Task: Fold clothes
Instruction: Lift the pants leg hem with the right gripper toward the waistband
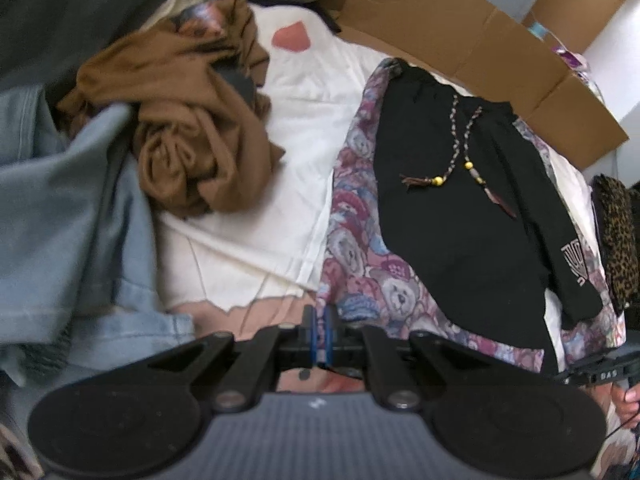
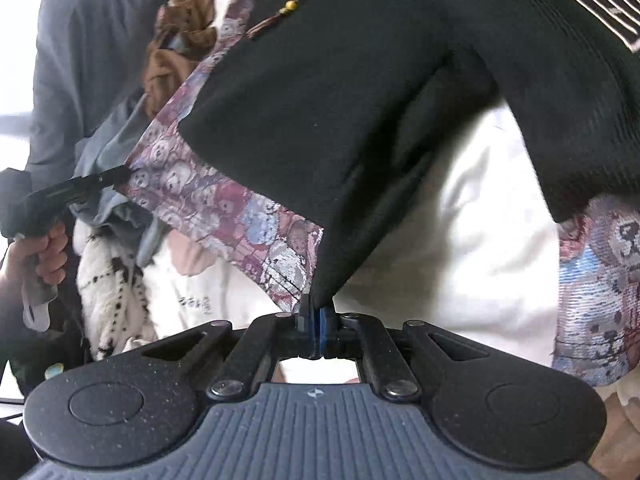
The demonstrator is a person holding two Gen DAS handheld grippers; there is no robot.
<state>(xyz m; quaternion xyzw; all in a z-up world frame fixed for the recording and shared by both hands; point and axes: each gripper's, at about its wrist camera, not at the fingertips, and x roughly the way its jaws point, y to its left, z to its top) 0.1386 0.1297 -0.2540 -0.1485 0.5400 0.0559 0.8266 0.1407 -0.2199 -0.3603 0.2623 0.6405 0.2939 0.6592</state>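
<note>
Closest to the right wrist camera, the right gripper (image 2: pixel 316 312) had its fingers pressed together on a corner of the black garment (image 2: pixel 340 92), and the edge of the teddy-bear patterned fabric (image 2: pixel 224 200) met the same point just to the left of the fingers; whether that fabric was also caught between them could not be told. From the fingers the black cloth rose in a stretched cone, so the corner was probably held up in order to carry it over for a fold.

In the left wrist view the left gripper (image 1: pixel 319 326) also had its fingers nearly closed, at the lower edge of the patterned fabric, where pink cloth lay under them. From this view alone the pinch was not clear. The right wrist view answered this: far to the left of its own fingers, the other tool gripped the corner of the patterned fabric and pulled it tight. Two corners held apart probably kept the edge straight.

Only the left view showed the whole layout: ahead and right of the fingers the black garment lay flat on the patterned fabric, with its beaded drawstrings (image 1: pixel 460 152). Ahead and left lay a brown crumpled garment (image 1: pixel 188 120) on white bedding (image 1: pixel 288 152), and light blue denim (image 1: pixel 68 216) far left. Cardboard boxes (image 1: pixel 460 32) stood beyond.
</note>
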